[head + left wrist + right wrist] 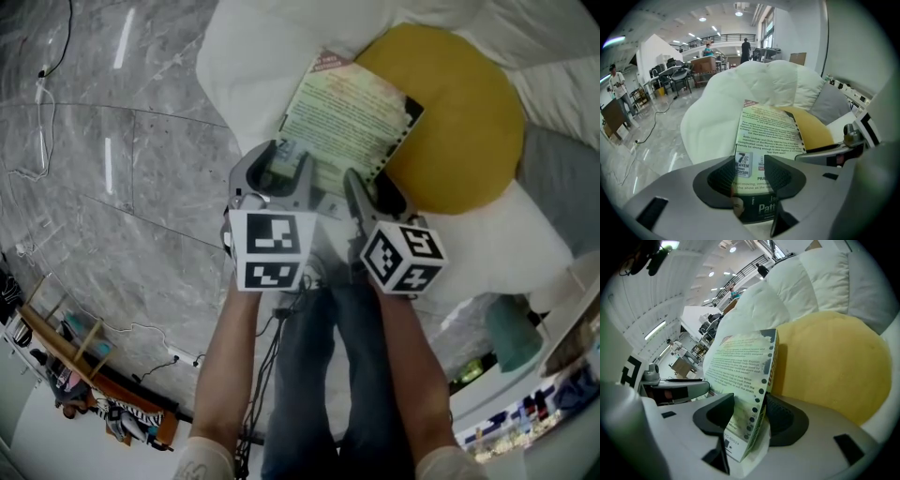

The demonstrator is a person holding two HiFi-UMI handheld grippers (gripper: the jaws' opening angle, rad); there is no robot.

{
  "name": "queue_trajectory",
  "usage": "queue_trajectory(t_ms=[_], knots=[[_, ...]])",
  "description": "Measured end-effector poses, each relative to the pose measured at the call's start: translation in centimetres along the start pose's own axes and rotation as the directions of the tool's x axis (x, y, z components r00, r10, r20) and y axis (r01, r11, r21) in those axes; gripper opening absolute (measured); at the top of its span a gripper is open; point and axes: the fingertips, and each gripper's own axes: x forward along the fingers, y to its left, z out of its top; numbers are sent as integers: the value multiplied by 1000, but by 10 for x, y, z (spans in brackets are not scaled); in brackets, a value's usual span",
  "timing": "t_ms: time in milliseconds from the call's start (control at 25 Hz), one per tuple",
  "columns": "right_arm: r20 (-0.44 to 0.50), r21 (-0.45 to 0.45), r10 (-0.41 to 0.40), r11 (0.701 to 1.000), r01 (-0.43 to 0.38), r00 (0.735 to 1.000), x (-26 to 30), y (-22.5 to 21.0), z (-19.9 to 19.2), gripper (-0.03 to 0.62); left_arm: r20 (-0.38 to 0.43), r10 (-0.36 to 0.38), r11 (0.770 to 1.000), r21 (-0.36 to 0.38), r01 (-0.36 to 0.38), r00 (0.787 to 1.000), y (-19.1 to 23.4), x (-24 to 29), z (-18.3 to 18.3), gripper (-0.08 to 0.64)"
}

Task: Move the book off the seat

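A paperback book [347,117] lies back cover up on the white beanbag seat [253,66], its far side resting against a round yellow cushion [459,122]. My left gripper [278,173] is at the book's near left corner. In the left gripper view the book [766,131] shows through the gap of that gripper [753,176], and the pads lie over its face without pinching it. My right gripper [370,202] is at the near right corner. There the book [740,366] stands edge-on between the jaws of the right gripper [750,416], both pads against it.
A grey cushion [562,178] lies right of the yellow one. Grey marble floor [112,187] with a cable [42,112] spreads to the left. The person's legs [328,375] stand just before the seat. A teal object [511,333] sits at lower right.
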Motion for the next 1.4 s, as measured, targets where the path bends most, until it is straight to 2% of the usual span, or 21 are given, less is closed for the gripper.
queue_trajectory(t_ms=[160, 360, 560, 800, 1080, 1240, 1400], knots=[[9, -44, 0, 999, 0, 1000, -8, 6, 11, 221, 14, 9, 1000, -11, -9, 1000, 0, -13, 6, 192], [51, -73, 6, 997, -2, 999, -30, 24, 38, 219, 49, 18, 1000, -16, -17, 999, 1, -40, 32, 184], [100, -92, 22, 996, -12, 995, -68, 58, 78, 219, 102, 30, 1000, -4, -29, 994, 6, -88, 76, 183], [158, -161, 41, 987, -15, 987, -145, 109, 138, 218, 192, 43, 999, -8, -42, 980, -1, -174, 140, 183], [255, -240, 49, 971, 14, 966, -260, 189, 202, 215, 310, 78, 996, -64, -61, 947, -9, -305, 210, 183], [350, -319, 73, 947, 46, 934, -331, 240, 251, 213, 418, 96, 994, -78, -70, 903, -11, -385, 263, 183], [409, -382, 114, 922, 57, 905, -394, 292, 285, 213, 495, 130, 991, -102, -91, 859, -11, -465, 300, 183]])
